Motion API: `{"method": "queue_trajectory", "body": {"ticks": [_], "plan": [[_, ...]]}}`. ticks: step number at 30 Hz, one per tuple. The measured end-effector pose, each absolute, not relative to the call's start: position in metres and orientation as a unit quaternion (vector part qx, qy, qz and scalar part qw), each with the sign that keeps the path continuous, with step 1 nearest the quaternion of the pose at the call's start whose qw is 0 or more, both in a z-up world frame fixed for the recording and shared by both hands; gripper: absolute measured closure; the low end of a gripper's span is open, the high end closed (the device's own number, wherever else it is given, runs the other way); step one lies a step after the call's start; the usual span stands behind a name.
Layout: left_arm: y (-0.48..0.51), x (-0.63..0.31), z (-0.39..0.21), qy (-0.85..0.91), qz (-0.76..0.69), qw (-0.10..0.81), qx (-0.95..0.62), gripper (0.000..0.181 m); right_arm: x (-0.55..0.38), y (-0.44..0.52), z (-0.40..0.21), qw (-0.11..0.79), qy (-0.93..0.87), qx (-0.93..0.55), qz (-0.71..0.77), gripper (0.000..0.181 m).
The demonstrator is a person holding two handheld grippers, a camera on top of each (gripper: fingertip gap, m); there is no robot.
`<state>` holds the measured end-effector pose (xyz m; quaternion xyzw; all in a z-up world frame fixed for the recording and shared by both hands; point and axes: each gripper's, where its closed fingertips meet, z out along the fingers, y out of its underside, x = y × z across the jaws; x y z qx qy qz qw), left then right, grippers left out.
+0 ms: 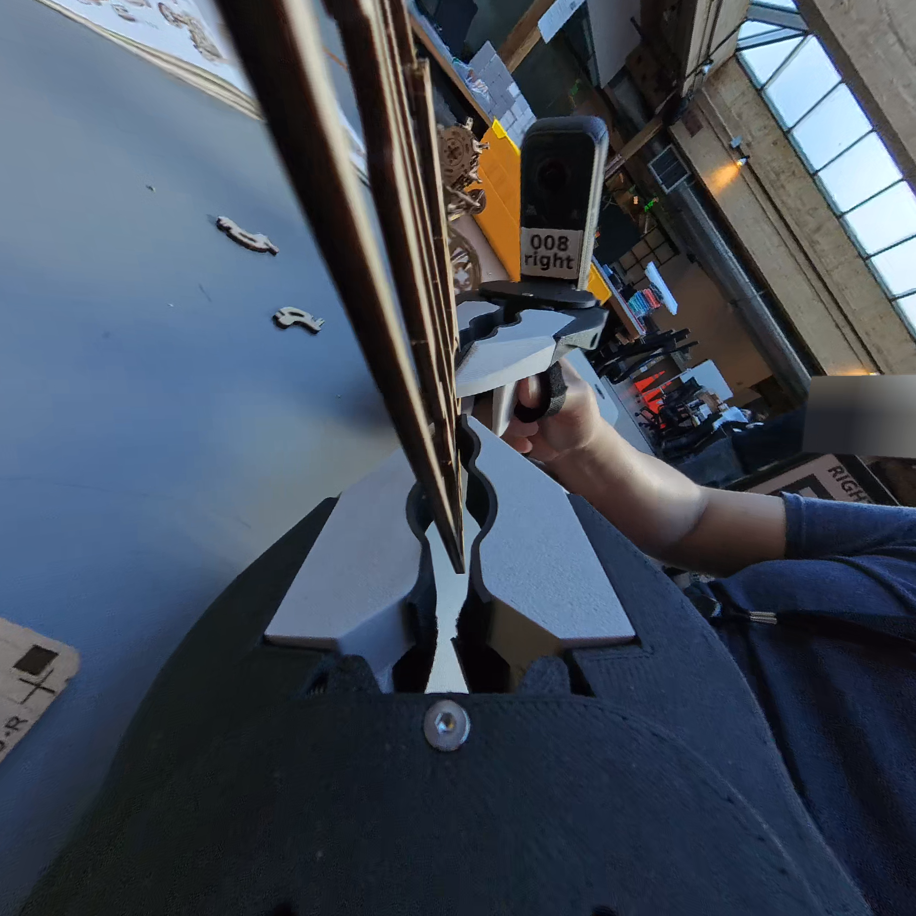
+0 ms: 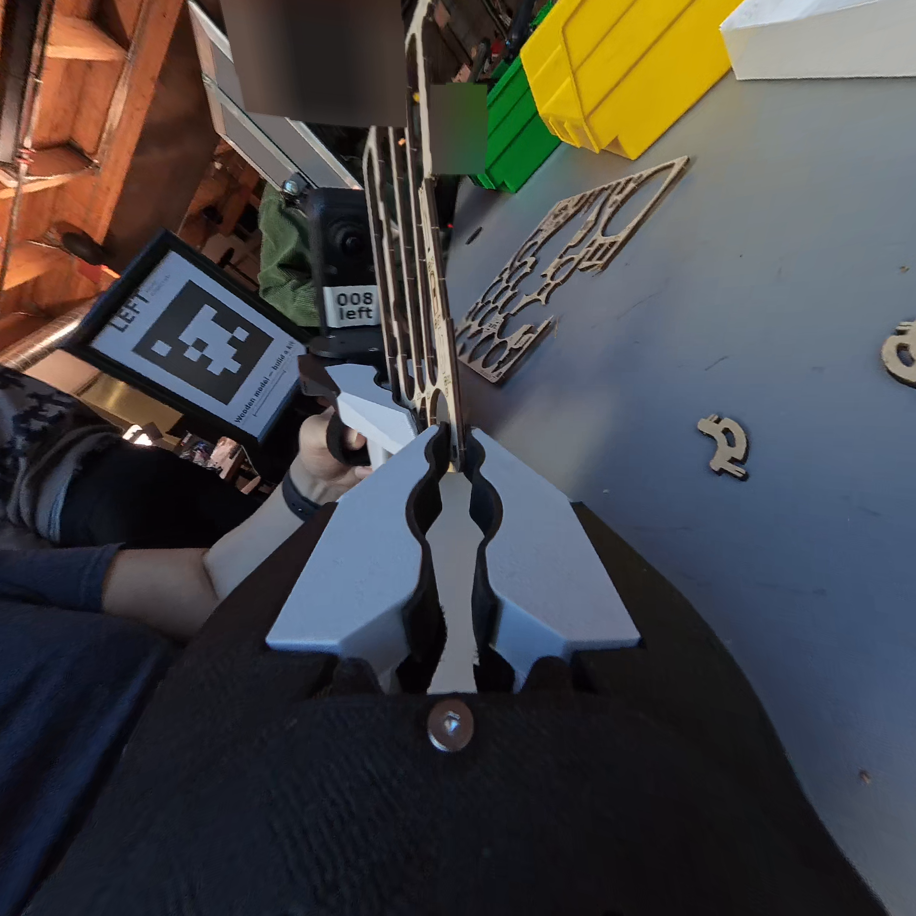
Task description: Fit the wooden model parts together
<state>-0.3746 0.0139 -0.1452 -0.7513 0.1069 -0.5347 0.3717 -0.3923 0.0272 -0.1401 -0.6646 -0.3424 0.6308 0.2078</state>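
A thin laser-cut wooden sheet with long slots stands on edge above the grey table. My left gripper is shut on its lower edge. My right gripper is shut on the same sheet at its near end, and shows beyond the sheet in the left wrist view. The left gripper shows behind the sheet in the right wrist view. Two small wooden cut-out parts lie on the table; one of them shows in the right wrist view.
A second, emptied wooden sheet lies flat on the table. Another small part lies at the right edge. Yellow bins, green bins and a white box stand at the back. A built wooden model and a framed marker sign stand nearby. Less than 4 cm separates the two grippers' tips.
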Motion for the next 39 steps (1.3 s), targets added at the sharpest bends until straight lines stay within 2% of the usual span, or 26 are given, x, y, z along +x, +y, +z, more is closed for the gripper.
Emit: {"method": "queue_trajectory", "body": {"ticks": [3, 5, 6, 10, 13, 15, 22, 28, 39], "plan": [[0.015, -0.374, -0.144, 0.105, -0.545, 0.367, -0.746, 0.180, -0.392, 0.027, -0.139, 0.186, -0.330, -0.663, 0.646, 0.180], [0.016, -0.376, -0.147, 0.102, -0.530, 0.371, -0.756, 0.179, -0.391, 0.028, -0.136, 0.193, -0.327, -0.656, 0.653, 0.161], [0.017, -0.376, -0.149, 0.100, -0.525, 0.369, -0.760, 0.180, -0.390, 0.031, -0.135, 0.196, -0.318, -0.657, 0.655, 0.158], [0.018, -0.377, -0.149, 0.096, -0.527, 0.367, -0.761, 0.180, -0.387, 0.044, -0.133, 0.223, -0.296, -0.664, 0.649, 0.177], [0.018, -0.378, -0.150, 0.092, -0.523, 0.369, -0.763, 0.180, -0.388, 0.041, -0.135, 0.223, -0.315, -0.667, 0.638, 0.169], [0.018, -0.377, -0.149, 0.095, -0.522, 0.371, -0.762, 0.180, -0.388, 0.042, -0.138, 0.231, -0.316, -0.675, 0.625, 0.177], [0.018, -0.376, -0.153, 0.100, -0.503, 0.371, -0.774, 0.180, -0.390, 0.047, -0.149, 0.261, -0.336, -0.707, 0.564, 0.177], [0.018, -0.376, -0.150, 0.100, -0.513, 0.373, -0.767, 0.180, -0.385, 0.043, -0.132, 0.274, -0.324, -0.670, 0.608, 0.169], [0.015, -0.381, -0.137, 0.101, -0.533, 0.403, -0.738, 0.180, -0.374, 0.055, -0.108, 0.346, -0.280, -0.629, 0.637, 0.166]]}}
